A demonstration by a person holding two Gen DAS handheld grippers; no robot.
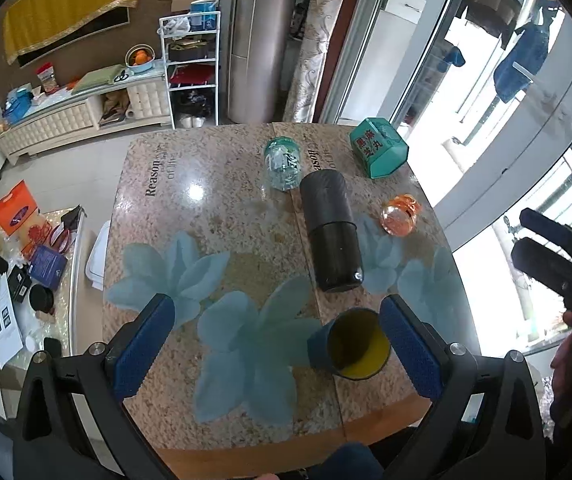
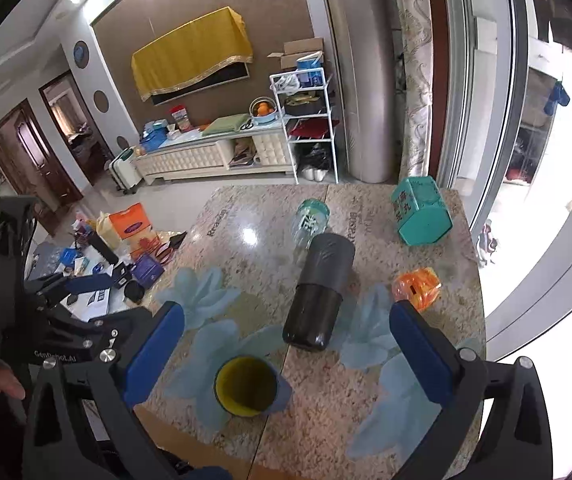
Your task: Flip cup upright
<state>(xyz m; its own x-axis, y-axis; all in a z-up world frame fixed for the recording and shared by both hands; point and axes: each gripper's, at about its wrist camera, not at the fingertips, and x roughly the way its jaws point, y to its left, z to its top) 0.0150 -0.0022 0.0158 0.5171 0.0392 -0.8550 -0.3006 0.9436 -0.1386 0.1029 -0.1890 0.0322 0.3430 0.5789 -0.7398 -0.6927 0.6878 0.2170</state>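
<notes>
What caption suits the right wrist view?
Open right gripper above upright blue yellow-lined cup on granite table.

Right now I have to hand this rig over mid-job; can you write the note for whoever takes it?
Left claw: open, empty, above the table's near edge.
Right claw: open, empty, also above the near edge.
Cup: blue with yellow inside, near the front edge, mouth facing up, so it looks upright already.
Black bottle lies on its side behind the cup.
Done: the flip, apparently.
Left: confirm the cup stands steady, then back both claws away.
</notes>
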